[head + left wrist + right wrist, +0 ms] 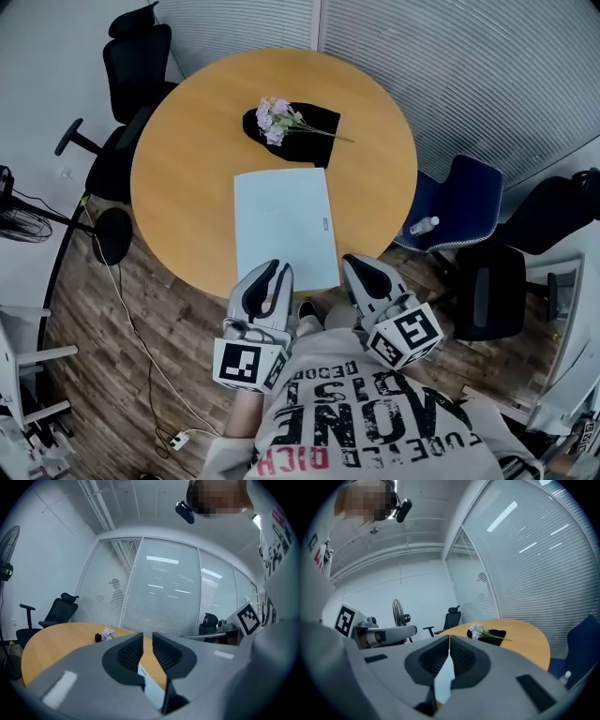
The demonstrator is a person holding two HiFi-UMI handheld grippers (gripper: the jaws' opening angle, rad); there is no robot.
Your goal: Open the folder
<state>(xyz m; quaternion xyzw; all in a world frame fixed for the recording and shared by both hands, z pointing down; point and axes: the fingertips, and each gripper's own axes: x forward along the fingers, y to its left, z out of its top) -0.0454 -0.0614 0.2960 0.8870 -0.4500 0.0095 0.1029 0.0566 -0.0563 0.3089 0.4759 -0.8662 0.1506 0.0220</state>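
on the near half of the round tabletop (187, 187) the folder (284, 225) lies flat and closed, its long axis running near to far and its near short edge at the tabletop's near rim. far beyond it, well apart, flowers (275, 117) rest on a black cloth (317, 122). both grippers point toward that near edge. the left gripper (276, 270) sits at the folder's near left corner, whether touching i cannot tell. its fingers (126, 653) stand a narrow gap apart with nothing pinched. the right gripper (359, 266) is just beside the near right corner, off the sheet, its fingers (464, 658) clenched tip to tip on nothing. a small mark near the right long edge may show the opening side, though the spine cannot be told. if so, the right fingers would need to part and slide left under the cover while the nearer left gripper steadies the folder.
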